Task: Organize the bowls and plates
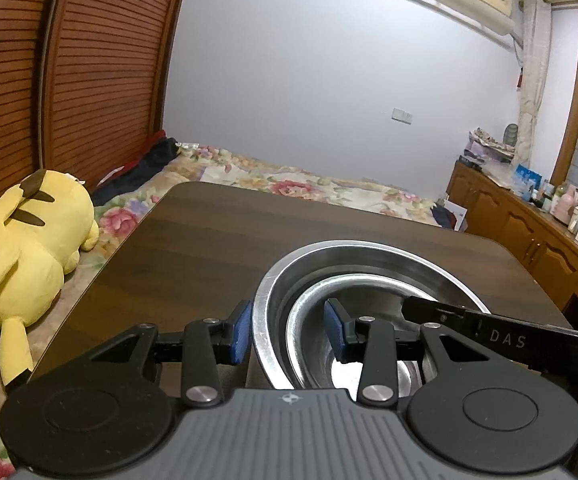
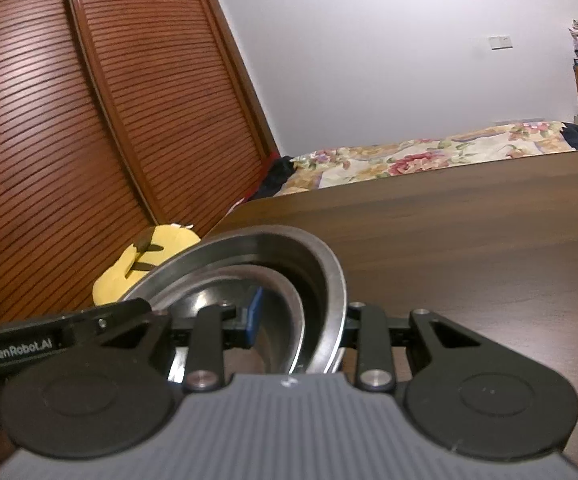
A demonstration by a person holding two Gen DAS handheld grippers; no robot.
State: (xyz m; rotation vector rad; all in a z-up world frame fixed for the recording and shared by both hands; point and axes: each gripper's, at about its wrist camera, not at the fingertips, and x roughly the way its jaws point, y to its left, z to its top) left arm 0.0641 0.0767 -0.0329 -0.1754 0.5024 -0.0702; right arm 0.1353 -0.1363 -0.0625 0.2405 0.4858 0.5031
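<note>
A large steel bowl [image 1: 369, 258] sits on the dark wooden table [image 1: 217, 236] with a smaller steel bowl [image 1: 369, 286] nested inside it. My left gripper [image 1: 289, 330] straddles the left rims of both bowls, one blue pad [image 1: 241, 334] outside, the other inside, with a gap showing. In the right wrist view my right gripper [image 2: 301, 320] straddles the right rims of the large bowl [image 2: 329, 276] and the smaller bowl [image 2: 289, 300], one blue pad [image 2: 255, 314] inside; its outer finger is hidden behind the rim. Each gripper shows in the other's view.
A yellow plush toy [image 1: 25, 236] lies on the flowered bed [image 1: 289, 180] left of the table. Slatted wooden wardrobe doors [image 1: 89, 80] stand behind. A wooden cabinet [image 1: 529, 236] with bottles runs along the right.
</note>
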